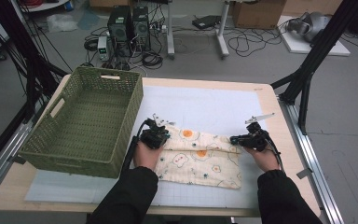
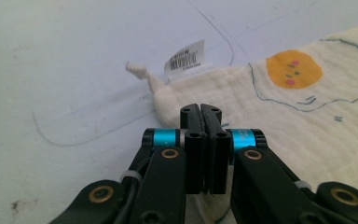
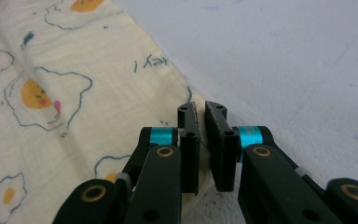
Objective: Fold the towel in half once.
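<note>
Basket (image 1: 86, 122) left of cloth (image 1: 200, 158), well clear of claws

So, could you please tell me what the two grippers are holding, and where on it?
Both hold the egg-print cloth: the left gripper pinches its corner by the label, the right gripper its opposite edge.

Cream egg-print cloth (image 2: 303, 116): soft crinkled muslin, matt, w/ glossy white paper-like tag (image 2: 185, 58). Green woven basket (image 1: 86, 122): matt plastic wicker, rough weave. Pale mat (image 1: 205, 105) on table: smooth, matt, faint grid; light wood edge (image 1: 289, 140). Black gripper jaws: matt plastic, w/ shiny blue metal collars & brass-look rivets
</note>
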The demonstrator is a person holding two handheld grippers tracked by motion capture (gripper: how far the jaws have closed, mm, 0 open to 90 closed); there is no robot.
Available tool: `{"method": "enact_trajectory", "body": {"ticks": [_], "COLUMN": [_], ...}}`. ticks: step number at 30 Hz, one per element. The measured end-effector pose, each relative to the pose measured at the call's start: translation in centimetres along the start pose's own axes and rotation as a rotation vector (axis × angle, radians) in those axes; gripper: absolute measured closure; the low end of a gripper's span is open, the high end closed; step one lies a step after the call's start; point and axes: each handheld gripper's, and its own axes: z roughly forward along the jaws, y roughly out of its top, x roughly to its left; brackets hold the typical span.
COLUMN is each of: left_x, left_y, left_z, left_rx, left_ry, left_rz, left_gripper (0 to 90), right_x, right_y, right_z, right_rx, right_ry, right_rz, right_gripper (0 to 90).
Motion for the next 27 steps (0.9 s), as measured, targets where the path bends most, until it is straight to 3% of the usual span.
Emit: {"method": "enact_trajectory", "body": {"ticks": [4,9,14,21,24,27], "left_x": [0.3,0.1,-0.3,-1.4,-1.7,-1.5], "left_y": [0.4,0.7,0.2,-2.1,-3.5,-4.4], "left_z": [-1.0,-2.4,-3.9,-5.9,-6.8,-7.5], "left_rx": [-0.071,-0.133,-0.182,-0.189,-0.165,-0.139], "left_ry": [-0.004,-0.020,-0.033,-0.064,-0.114,-0.163], "left_rz": [-0.033,-0.023,-0.012,0.018,0.013,-0.017], "left_gripper": [88.1,88.1,88.0,87.7,87.5,83.3], "right_x": [0.2,0.5,2.1,4.2,4.9,5.2], "right_y": [0.3,0.3,0.0,-2.0,-3.3,-4.8], "right_z": [-1.2,-3.0,-5.0,-6.2,-6.2,-5.8], "right_rx": [-0.055,-0.135,-0.204,-0.216,-0.196,-0.151], "right_ry": [0.003,0.044,0.081,0.127,0.152,0.183], "right_rz": [-0.005,-0.004,-0.048,-0.084,-0.087,-0.086], "right_gripper": [84.3,84.2,83.9,83.2,82.7,80.5]}}
